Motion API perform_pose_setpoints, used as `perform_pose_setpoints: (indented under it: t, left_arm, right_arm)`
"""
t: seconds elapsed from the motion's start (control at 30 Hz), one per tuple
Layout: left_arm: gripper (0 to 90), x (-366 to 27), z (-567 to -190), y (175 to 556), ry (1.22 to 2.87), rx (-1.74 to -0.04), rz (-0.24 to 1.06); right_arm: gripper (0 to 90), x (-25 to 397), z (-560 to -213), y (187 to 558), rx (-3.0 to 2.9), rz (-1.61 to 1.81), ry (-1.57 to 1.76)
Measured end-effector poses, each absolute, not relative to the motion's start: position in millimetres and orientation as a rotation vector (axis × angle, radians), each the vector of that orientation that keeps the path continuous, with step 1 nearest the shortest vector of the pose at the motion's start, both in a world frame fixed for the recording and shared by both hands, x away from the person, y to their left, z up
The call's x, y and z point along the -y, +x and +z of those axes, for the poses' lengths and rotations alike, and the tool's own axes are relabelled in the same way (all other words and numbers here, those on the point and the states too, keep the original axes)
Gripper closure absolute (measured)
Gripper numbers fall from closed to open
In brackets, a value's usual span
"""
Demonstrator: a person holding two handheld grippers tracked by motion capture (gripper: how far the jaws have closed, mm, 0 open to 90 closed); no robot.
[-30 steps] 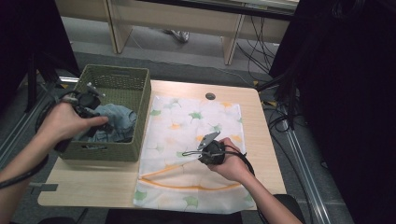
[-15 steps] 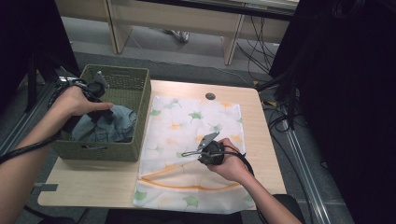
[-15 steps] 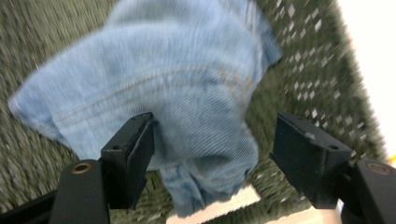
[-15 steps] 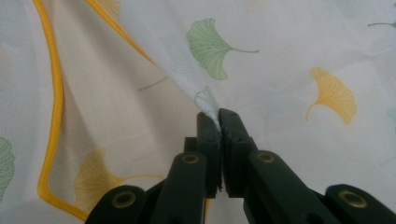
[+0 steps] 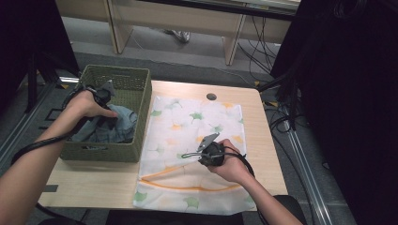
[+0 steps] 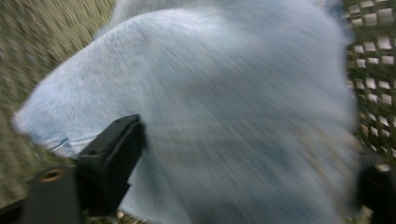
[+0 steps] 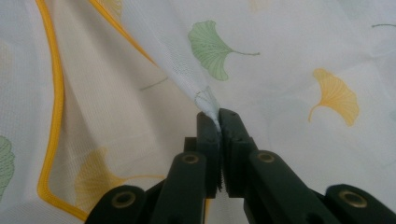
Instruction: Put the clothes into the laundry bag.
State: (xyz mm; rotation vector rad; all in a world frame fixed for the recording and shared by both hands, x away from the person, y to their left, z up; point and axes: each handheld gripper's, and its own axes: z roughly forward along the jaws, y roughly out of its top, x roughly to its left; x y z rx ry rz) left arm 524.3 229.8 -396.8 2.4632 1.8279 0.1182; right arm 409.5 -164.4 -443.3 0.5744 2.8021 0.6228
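Left tool has drifted toward 12 o'clock in the green basket since a second ago, and now sits on the denim garment, which is bunched inside with no clear long axis. Its jaws straddle a blurry fold of denim (can't tell if they've actually closed). Right tool hasn't budged, clamped on a pinch of the ginkgo-print cloth spread on the surface. That cloth's long axis runs 12 to 6, and lies at 3 o'clock from the basket; the left hand's nearer the denim.
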Motion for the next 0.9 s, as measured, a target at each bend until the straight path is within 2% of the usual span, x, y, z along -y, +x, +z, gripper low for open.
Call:
perform_pose_setpoints:
  t: [0.1, 0.13, 0.2, 0.23, 0.27, 0.3, 0.4, 0.53, 0.63, 0.9]
  left_arm:
    - [17.6, -231.2, -406.7, 528.3, 2.442, -1.869, 0.077]
    - [22.7, -231.7, -409.1, 529.4, 2.437, -1.879, 0.051]
    - [25.3, -232.3, -413.9, 530.2, 2.42, -1.904, 0.019]
    - [35.4, -232.6, -415.9, 530.0, 2.42, -1.912, 0.007]
    - [35.4, -232.4, -417.0, 529.8, 2.425, -1.915, 0.006]
    - [47.8, -232.1, -417.7, 529.4, 2.439, -1.913, 0.019]
    - [62.4, -231.2, -417.1, 527.0, 2.501, -1.853, 0.059]
    - [68.4, -231.0, -412.0, 523.6, 2.559, -1.761, 0.091]
    - [69.3, -233.5, -398.2, 519.2, 2.567, -1.692, 0.114]
    - [69.5, -234.5, -366.2, 507.0, 2.566, -1.643, 0.189]
  right_arm:
    - [88.3, 164.3, -444.4, 410.1, -2.808, 0.626, 0.583]
    - [88.3, 164.4, -444.4, 410.0, -2.809, 0.626, 0.583]
    - [88.2, 164.5, -443.9, 409.7, -2.803, 0.624, 0.578]
    - [88.2, 164.8, -443.6, 409.2, -2.802, 0.629, 0.586]
    - [88.2, 164.8, -443.6, 409.2, -2.802, 0.629, 0.586]
    - [88.2, 165.2, -443.2, 408.8, -2.801, 0.63, 0.582]
    - [88.3, 165.7, -442.6, 408.8, -2.797, 0.629, 0.578]
    - [90.0, 165.8, -441.1, 410.2, -2.803, 0.636, 0.623]
    - [90.0, 165.5, -440.1, 412.3, -2.792, 0.649, 0.611]
    - [90.0, 165.8, -437.9, 413.0, -2.774, 0.665, 0.642]
